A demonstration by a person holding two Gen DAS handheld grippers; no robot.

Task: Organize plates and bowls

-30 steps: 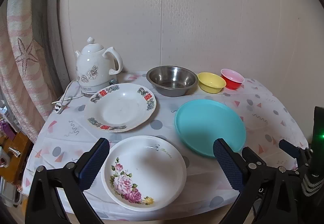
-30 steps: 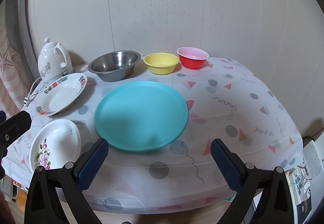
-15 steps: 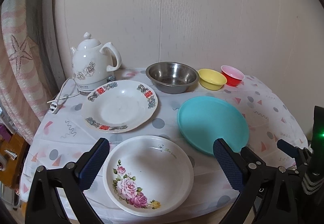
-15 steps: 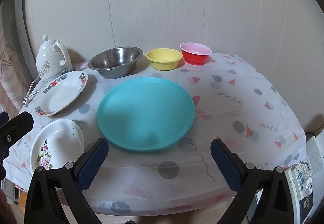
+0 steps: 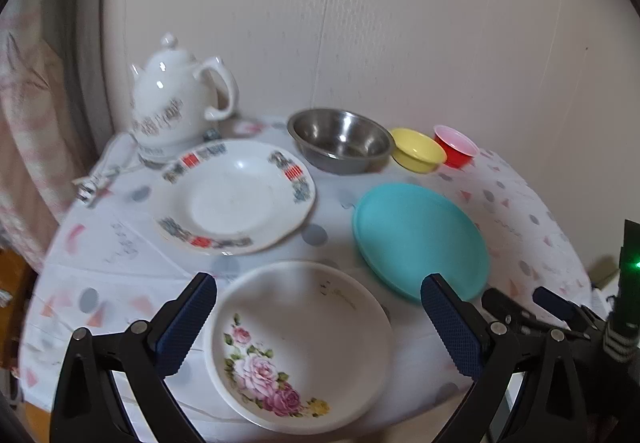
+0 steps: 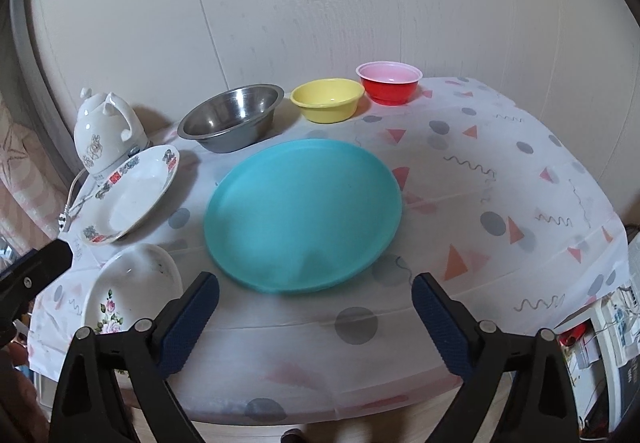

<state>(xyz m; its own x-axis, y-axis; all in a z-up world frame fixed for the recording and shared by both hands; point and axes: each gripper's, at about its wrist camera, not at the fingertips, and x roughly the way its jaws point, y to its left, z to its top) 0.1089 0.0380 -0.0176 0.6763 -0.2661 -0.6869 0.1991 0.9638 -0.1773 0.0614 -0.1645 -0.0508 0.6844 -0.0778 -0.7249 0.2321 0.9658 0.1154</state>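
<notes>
My left gripper (image 5: 318, 293) is open, its fingers either side of a white rose-patterned dish (image 5: 298, 347) at the table's front left. My right gripper (image 6: 314, 285) is open just in front of the near rim of a teal plate (image 6: 302, 213). A white plate with a red and grey patterned rim (image 5: 232, 197) lies behind the rose dish. At the back stand a steel bowl (image 6: 232, 117), a yellow bowl (image 6: 328, 99) and a red bowl with a pink inside (image 6: 390, 81). The rose dish also shows in the right wrist view (image 6: 132, 289).
A white ceramic kettle (image 5: 180, 103) with a cord and plug (image 5: 90, 191) stands at the back left. The table wears a white cloth (image 6: 500, 179) with dots and triangles. A wall is close behind. The right gripper shows at the left wrist view's right edge (image 5: 556, 307).
Both grippers have moved forward toward the table. The rose dish now sits between my left fingers, and the teal plate is closer to my right gripper. No dish has moved.
</notes>
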